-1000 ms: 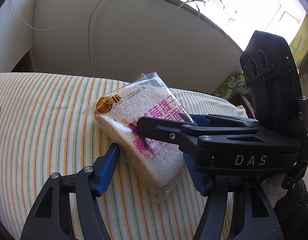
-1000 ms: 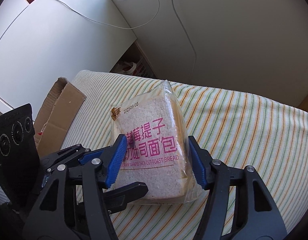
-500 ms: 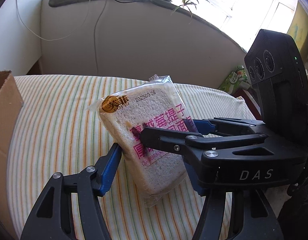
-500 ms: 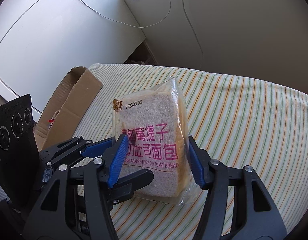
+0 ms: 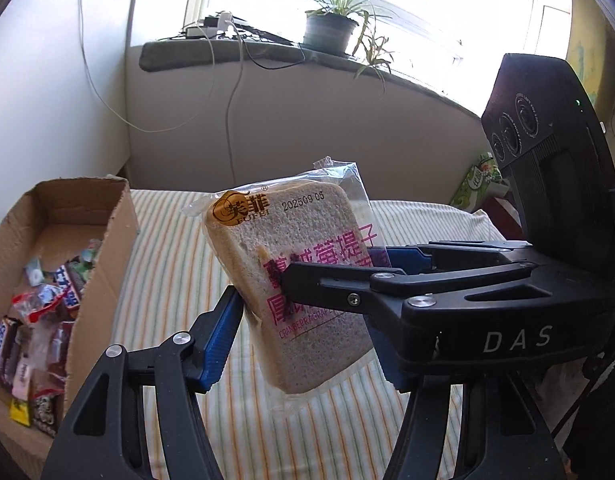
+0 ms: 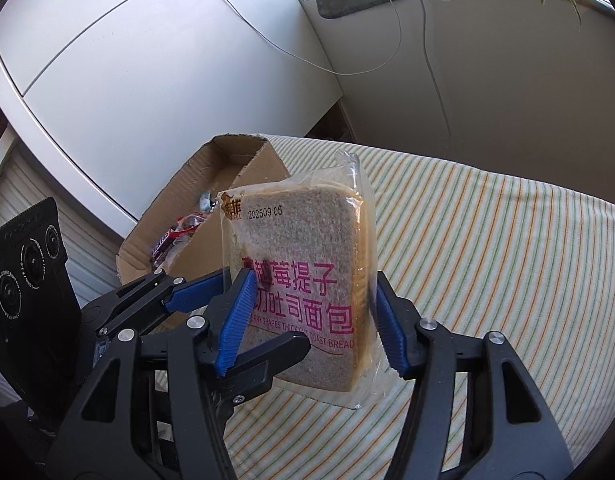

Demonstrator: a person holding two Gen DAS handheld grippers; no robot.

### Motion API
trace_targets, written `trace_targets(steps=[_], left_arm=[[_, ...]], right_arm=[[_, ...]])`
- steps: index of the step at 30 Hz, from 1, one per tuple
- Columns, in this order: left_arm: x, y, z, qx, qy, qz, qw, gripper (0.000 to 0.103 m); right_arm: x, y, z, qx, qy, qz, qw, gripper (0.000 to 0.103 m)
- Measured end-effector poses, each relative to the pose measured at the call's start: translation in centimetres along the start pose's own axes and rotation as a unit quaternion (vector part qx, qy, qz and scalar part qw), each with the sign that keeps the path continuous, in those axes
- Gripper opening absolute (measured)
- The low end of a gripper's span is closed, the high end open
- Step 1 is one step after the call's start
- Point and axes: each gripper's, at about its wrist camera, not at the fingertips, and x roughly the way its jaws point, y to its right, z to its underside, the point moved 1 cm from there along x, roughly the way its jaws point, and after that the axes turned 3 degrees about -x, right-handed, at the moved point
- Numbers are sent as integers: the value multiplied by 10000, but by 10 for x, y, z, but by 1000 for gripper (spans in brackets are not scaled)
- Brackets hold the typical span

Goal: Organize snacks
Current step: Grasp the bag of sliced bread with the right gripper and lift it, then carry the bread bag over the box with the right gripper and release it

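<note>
A clear bag of sliced toast bread (image 5: pixel 295 248) with pink lettering hangs upright above the striped cloth (image 5: pixel 167 248). My left gripper (image 5: pixel 303 344) is shut on its lower part, blue pads against both sides. My right gripper (image 5: pixel 339 272) reaches in from the right and clamps the same bag. In the right wrist view the bread (image 6: pixel 299 240) sits between my right gripper's (image 6: pixel 313 324) blue pads, with the left gripper (image 6: pixel 263 312) crossing from the left. An open cardboard box (image 5: pixel 107 248) holding several wrapped snacks (image 5: pixel 39 304) stands to the left, close to the bag.
The box (image 6: pixel 235 168) rests at the cloth's left end beside a white cabinet (image 6: pixel 147 80). A potted plant (image 5: pixel 329 32) and cables lie on the sill behind. A green packet (image 5: pixel 477 182) sits at the far right. Striped cloth (image 6: pixel 487 260) spreads out to the right.
Both grippers have lifted the bread off the striped cloth and carried it left toward the box. The box's inside and its snacks have come into view.
</note>
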Motion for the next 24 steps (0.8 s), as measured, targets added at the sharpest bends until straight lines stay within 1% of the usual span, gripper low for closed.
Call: trace_targets(steps=[4, 12, 24], left_arm=[[-18, -16, 4, -37, 182, -152, 9997, 61], [-53, -47, 8, -194, 445, -430, 9979, 61], [-91, -98, 21, -463, 669, -897, 9926, 61]], right_arm=[[3, -26, -4, -125, 31, -126, 9998, 60], [23, -80, -17, -447, -13, -349, 9984, 60], [62, -139, -29, -838, -177, -773, 9933, 60]])
